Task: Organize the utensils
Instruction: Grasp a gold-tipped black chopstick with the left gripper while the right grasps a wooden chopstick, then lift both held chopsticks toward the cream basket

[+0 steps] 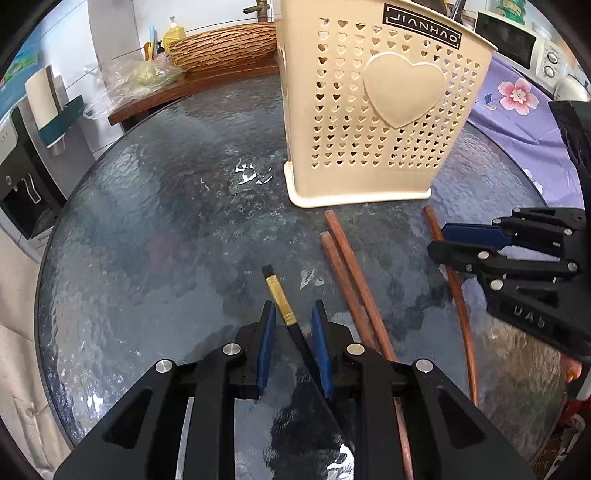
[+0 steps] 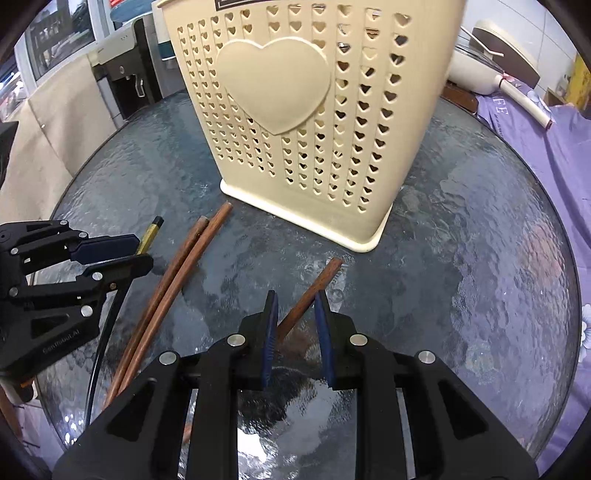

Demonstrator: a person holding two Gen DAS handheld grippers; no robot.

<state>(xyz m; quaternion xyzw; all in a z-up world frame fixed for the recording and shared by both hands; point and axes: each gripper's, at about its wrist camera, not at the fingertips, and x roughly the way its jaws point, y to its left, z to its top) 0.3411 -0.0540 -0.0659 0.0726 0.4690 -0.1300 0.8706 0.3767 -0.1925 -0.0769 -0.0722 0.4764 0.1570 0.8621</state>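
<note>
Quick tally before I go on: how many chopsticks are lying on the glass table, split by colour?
Brown wooden chopsticks: 3, a pair lying side by side and a single one between the right gripper fingers.
Black chopstick with a gold band: 1, between the left gripper fingers.
Total: 4, all lying on the table in front of the cream perforated plastic holder.

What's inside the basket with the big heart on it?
The cream basket mostly hides its inside. Something dark and a metal handle poke above its rim; through the heart holes, nothing clear shows.
</note>
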